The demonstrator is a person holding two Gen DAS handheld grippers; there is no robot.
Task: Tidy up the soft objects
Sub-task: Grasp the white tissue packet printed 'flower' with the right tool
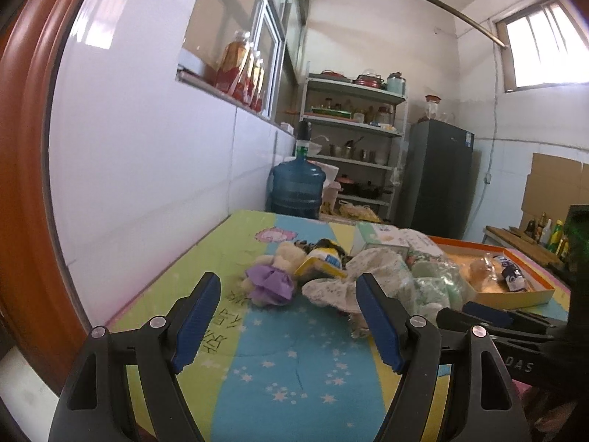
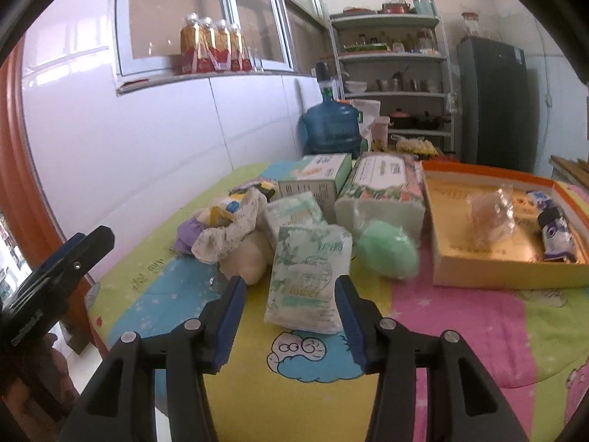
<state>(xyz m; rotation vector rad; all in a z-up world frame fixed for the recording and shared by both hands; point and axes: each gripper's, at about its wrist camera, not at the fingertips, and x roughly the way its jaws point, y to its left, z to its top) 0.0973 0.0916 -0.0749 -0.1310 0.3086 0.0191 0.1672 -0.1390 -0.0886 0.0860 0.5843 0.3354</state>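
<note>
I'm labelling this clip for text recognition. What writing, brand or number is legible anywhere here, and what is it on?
"Flower": on the tissue pack between the open right gripper's fingers, not gripped.
"DAS": on the black gripper body at the right edge of the left wrist view; probably part of a longer word.
Handwritten characters on the play mat: unreadable.
Print on the green box, wrapped tissue block and blue packet: too blurred.

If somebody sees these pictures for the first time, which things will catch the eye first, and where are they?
First comes the heap of soft things in the middle of the bright cartoon-printed mat: a tissue pack nearest the open right tool, a green puff beside it, and a plush toy with a purple bow ahead of the open left tool. To the right lies an open orange box holding wrapped items, and a blue water jug stands behind the mat.
</note>
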